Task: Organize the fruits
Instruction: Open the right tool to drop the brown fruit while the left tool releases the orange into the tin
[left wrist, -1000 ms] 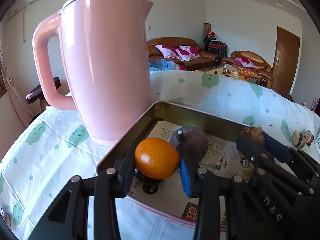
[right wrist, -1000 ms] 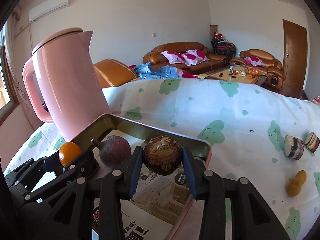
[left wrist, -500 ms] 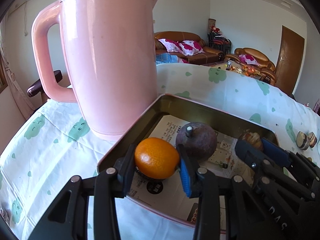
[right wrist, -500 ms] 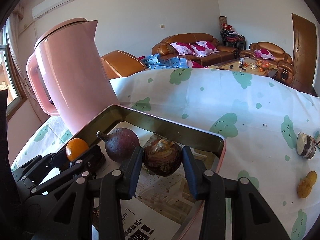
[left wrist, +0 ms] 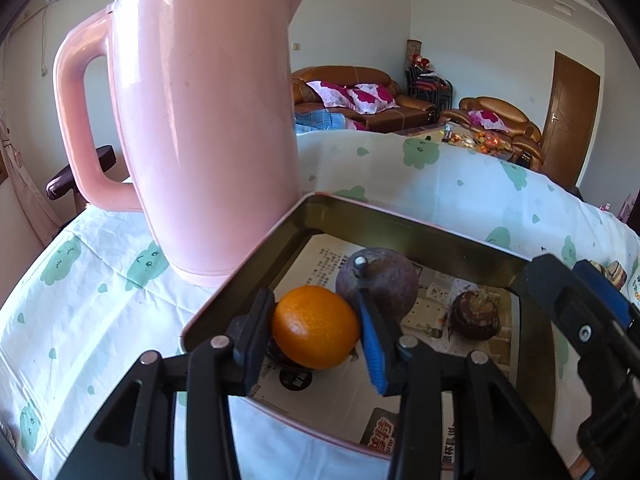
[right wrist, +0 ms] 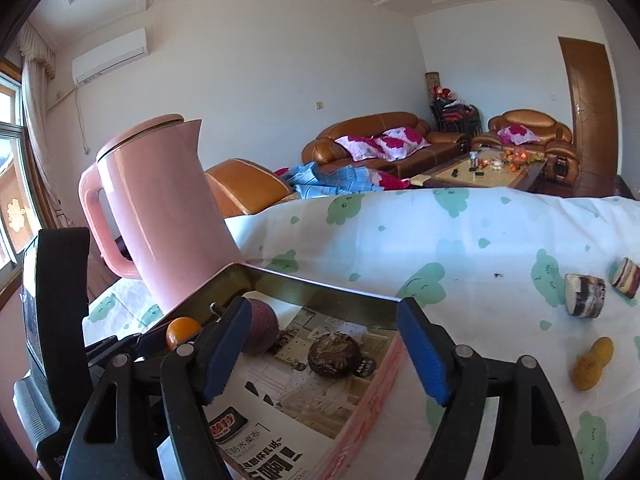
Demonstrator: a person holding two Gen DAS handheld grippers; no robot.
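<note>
Round orange tangerine (left wrist: 316,326) sits in shallow pink metal tray (left wrist: 400,220), between left gripper (left wrist: 316,334) jaws just opening, blue pad clear. Brown knobbly fruit (right wrist: 334,356) lies free there; right gripper (right wrist: 324,360) jaws just opened, wide apart.

The kettle (left wrist: 200,120) got its lid clipped by the top edge in the left wrist view. There was something dark under the orange (left wrist: 316,326), mostly hidden by the fruit and the left tongs (left wrist: 316,336), so no clue what it was. The purple fruit (right wrist: 262,330) was half covered by a finger of the right tongs (right wrist: 324,354) in the right wrist view. The print on the tray's (right wrist: 320,286) paper lining ran off the bottom edge. The stuff on the far coffee table (right wrist: 492,166) was too tiny to make out.
</note>
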